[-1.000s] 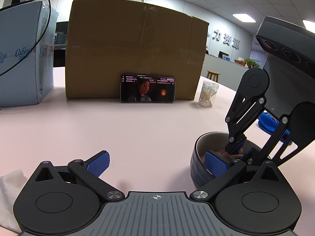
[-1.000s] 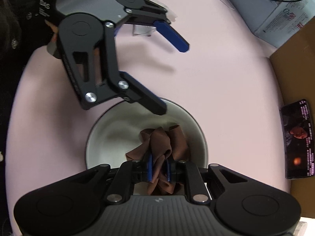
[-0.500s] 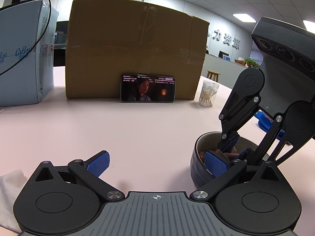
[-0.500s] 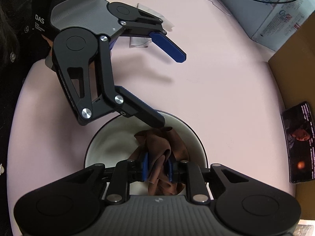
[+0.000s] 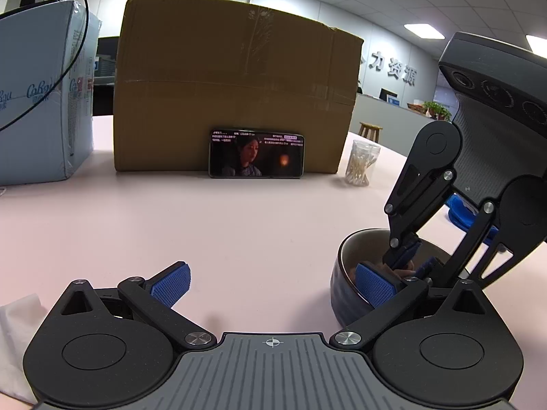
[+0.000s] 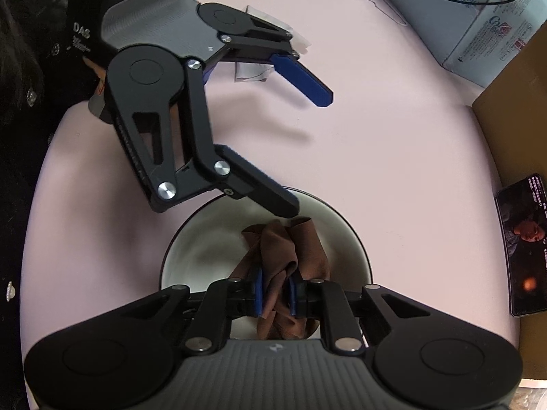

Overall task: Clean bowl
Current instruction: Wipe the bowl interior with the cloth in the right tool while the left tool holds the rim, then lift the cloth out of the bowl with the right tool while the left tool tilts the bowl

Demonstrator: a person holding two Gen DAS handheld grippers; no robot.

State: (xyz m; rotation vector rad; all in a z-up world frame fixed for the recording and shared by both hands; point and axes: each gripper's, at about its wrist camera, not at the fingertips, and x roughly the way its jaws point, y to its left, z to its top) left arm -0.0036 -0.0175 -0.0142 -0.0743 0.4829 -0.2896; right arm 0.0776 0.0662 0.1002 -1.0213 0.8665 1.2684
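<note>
In the left wrist view we see our left gripper (image 5: pixel 271 283) spread wide across the bottom of the frame, nothing held between its fingers. Its left blue pad (image 5: pixel 171 282) hangs over bare pink counter (image 5: pixel 205 225), while its right pad (image 5: pixel 374 285) sits at the near rim of the dark bowl (image 5: pixel 345 294) at lower right, seemingly just inside; we cannot tell whether it touches. Our right gripper (image 5: pixel 408 266) reaches down into that bowl from the upper right. At centre, a phone (image 5: pixel 256 158) with a lit screen leans against a large cardboard box (image 5: pixel 236 85). A pale blue carton (image 5: pixel 41 95) stands at the left edge, a clear jar of cotton swabs (image 5: pixel 360 162) right of the box, and a white tissue (image 5: pixel 13 324) lies at lower left.

In the right wrist view we look down into the bowl (image 6: pixel 191 259), pale inside, sitting at lower centre on the counter (image 6: pixel 393 157). Our right gripper (image 6: pixel 275 294) is clamped narrowly on a bunched brown cloth (image 6: pixel 283 249) that rests inside the bowl. The left gripper (image 6: pixel 311 150) enters from the upper left, wide open, one finger (image 6: pixel 259 191) over the bowl's far rim, the other blue finger (image 6: pixel 304 80) above bare counter. The phone (image 6: pixel 523 249) lies at the right edge.
</note>
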